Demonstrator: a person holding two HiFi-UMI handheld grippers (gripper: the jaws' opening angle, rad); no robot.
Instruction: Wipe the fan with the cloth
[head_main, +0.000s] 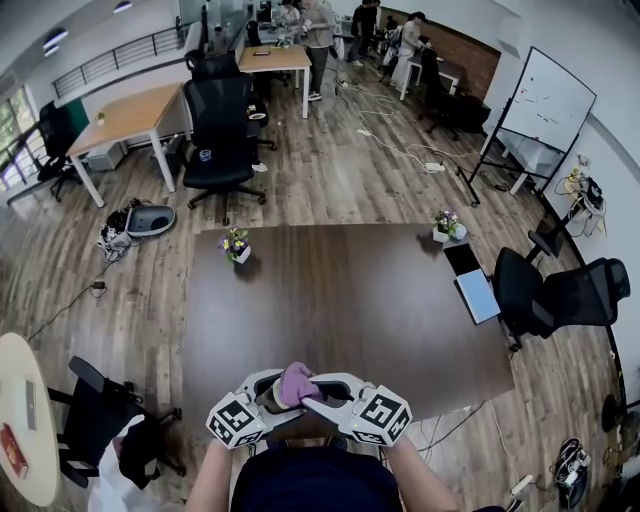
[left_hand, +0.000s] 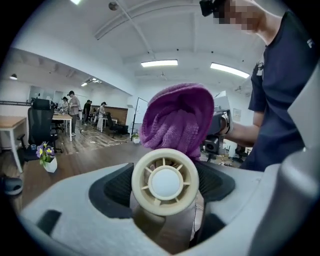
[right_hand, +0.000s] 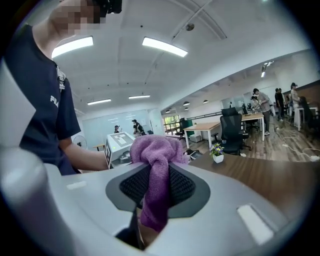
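Head view is showing my left gripper (left_hand: 166, 200) squeezing the small round cream plastic fan (left_hand: 165, 180) while my right gripper (right_hand: 156, 192) is pinching the fluffy purple cloth (right_hand: 159, 150) against it, and pushing too hard could be popping the fan loose.

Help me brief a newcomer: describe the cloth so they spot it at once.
Find the dark wooden table, then its near edge. There the right gripper pinches the cloth, next to the fan held in the left gripper. The cloth alone is soft and purple; the fan is cream.
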